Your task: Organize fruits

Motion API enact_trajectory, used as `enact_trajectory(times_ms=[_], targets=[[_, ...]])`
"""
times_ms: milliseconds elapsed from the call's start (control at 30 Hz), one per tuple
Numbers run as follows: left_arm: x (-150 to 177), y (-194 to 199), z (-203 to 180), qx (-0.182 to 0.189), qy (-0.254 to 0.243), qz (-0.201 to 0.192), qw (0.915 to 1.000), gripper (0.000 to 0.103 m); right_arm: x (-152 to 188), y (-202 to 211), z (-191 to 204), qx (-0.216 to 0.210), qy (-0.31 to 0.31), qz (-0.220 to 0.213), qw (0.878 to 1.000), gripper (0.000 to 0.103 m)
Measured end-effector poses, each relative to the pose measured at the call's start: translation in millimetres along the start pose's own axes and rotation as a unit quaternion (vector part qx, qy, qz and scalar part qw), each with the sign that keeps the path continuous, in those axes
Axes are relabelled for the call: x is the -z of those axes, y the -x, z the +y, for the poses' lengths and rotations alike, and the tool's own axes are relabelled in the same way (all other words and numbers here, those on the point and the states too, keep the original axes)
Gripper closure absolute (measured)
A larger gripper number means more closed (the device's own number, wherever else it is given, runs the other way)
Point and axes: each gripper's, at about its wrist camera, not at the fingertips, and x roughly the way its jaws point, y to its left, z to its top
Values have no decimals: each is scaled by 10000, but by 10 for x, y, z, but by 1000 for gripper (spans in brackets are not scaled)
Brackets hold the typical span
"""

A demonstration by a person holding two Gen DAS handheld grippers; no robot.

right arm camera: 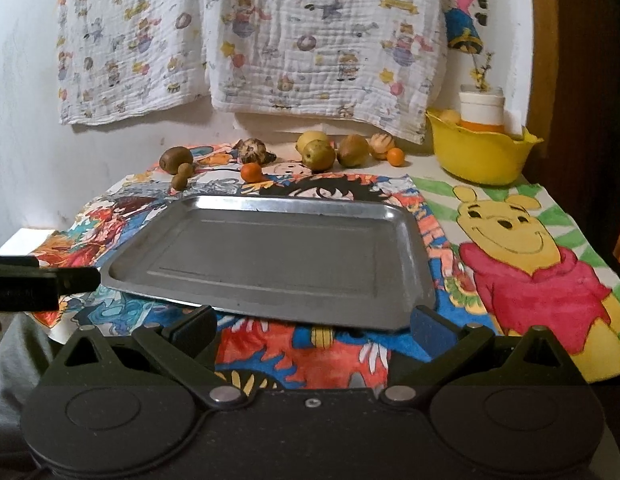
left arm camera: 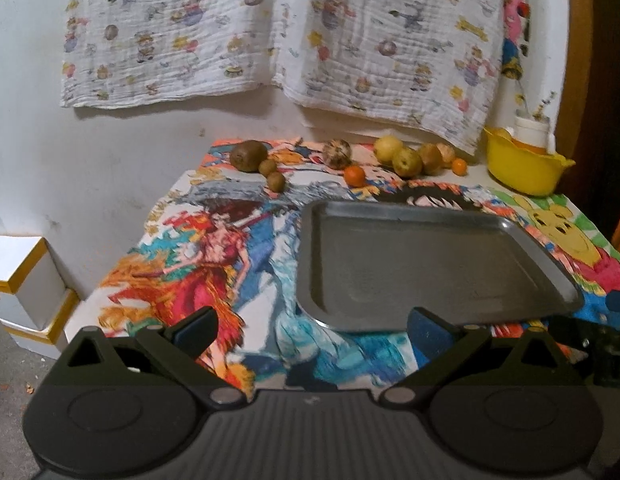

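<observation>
Both grippers, left (left arm camera: pixel 312 330) and right (right arm camera: pixel 312 330), spread wide, gripping nothing, low at the table's near edge. Ahead, bare metal tray (right arm camera: pixel 270 256) on cartoon-print cloth (right arm camera: pixel 522 264). Fruits (right arm camera: pixel 318 154) strung along the far edge, under hanging printed cloths (right arm camera: pixel 270 40). Yellow bowl (right arm camera: pixel 480 156) far right.

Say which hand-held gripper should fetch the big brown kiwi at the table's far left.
Probably the left hand-held gripper: open, empty, and on the big brown kiwi's side; the grey metal tray lies right of its path.
</observation>
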Motion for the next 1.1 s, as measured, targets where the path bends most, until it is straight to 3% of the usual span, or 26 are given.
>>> enact_trajectory(times_ms=[367,767,1100], targets=[[-299,-241,156,-147,99,112,9998,0,-333,-294,102,-224,230,47,9995,0],[-800,-769,405,-236,153,334,9990,0,-798,-859,250,-430,479,286,9975,0],[-1175,-1249,587,-156,99,478,9987,0,-1231,-1284,394,-962,797,242,9919,0]])
